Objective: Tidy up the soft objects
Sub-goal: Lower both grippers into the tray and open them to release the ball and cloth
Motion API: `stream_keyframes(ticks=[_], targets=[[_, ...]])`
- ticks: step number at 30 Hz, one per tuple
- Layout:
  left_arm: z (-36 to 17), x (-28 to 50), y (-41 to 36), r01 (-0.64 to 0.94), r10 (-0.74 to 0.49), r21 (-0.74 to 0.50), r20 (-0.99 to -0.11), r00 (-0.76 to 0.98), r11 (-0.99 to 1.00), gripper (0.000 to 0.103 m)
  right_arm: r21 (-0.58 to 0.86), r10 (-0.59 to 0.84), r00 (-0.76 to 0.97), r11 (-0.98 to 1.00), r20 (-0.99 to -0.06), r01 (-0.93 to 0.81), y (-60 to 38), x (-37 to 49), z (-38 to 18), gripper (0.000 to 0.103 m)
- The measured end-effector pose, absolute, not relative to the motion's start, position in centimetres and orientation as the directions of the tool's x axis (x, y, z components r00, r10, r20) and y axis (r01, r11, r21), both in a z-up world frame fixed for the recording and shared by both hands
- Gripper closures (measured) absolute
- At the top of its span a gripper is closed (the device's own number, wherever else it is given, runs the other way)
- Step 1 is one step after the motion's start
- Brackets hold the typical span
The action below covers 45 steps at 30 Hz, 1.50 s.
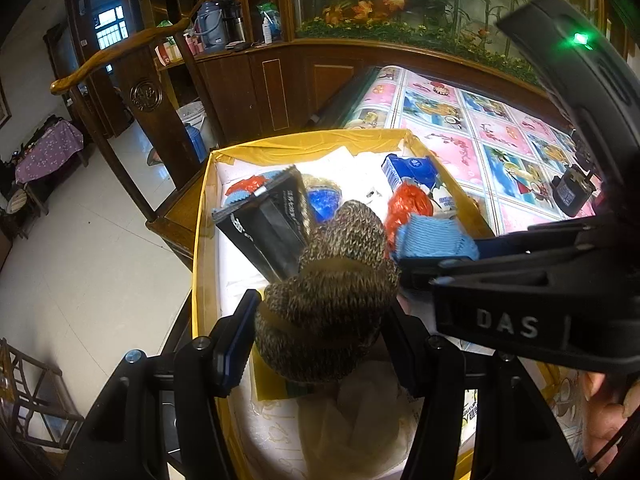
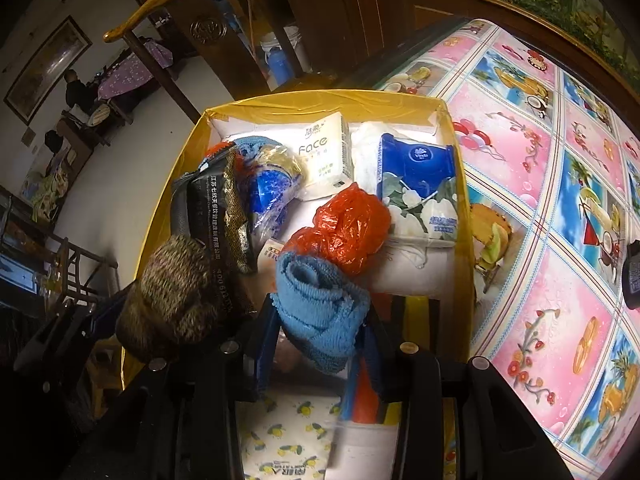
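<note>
A brown knitted bundle (image 1: 332, 292) is held between the fingers of my left gripper (image 1: 320, 328), which is shut on it above the yellow-lined box (image 1: 208, 200). The bundle also shows in the right wrist view (image 2: 168, 296). My right gripper (image 2: 316, 336) is shut on a rolled blue cloth (image 2: 320, 308), held over the same box (image 2: 460, 208); the cloth also shows in the left wrist view (image 1: 432, 236). The right gripper's body (image 1: 520, 280) crosses the left wrist view from the right.
The box holds a black packet (image 2: 216, 216), a red plastic bag (image 2: 348, 232), a white "Face" tissue pack (image 2: 324, 152), a blue tissue pack (image 2: 420, 184) and a blue-patterned bag (image 2: 268, 192). The table has a pink fruit-print cloth (image 2: 540, 200). A black adapter (image 1: 572, 192) lies on it. A wooden chair (image 1: 152, 92) stands behind the box.
</note>
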<state>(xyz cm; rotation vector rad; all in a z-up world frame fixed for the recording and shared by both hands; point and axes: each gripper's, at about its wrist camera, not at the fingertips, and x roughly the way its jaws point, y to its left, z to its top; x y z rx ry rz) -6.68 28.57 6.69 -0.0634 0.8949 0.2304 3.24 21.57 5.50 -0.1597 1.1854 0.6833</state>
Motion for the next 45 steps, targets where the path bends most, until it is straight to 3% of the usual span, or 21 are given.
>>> stream_keyframes(ticks=[20,27,37,45], targets=[[5.6,-6.7,27.7,-0.196,0.145,0.033,-0.794,0.591,0.980,0.044,0.199,0.385,0.226,0.798,-0.895,-0.569,21.6,3.4,5.2,0.058],[5.8,-6.9,27.3,-0.200,0.142,0.027,-0.797,0.587,0.979,0.044,0.198,0.395,0.248,0.799,-0.885,-0.567,20.7,2.9,6.0,0.040],[6.2,-7.7,26.2,-0.202,0.154,0.040,-0.791,0.592,0.979,0.042,0.215,0.420,0.259,0.795,-0.870,-0.567,19.2,2.3,6.8,0.034],[7.0,-8.3,24.9,-0.216,0.172,0.045,-0.770,0.614,0.975,0.031,0.226,0.442,0.273,0.790,-0.855,-0.570,17.2,1.5,7.8,0.031]])
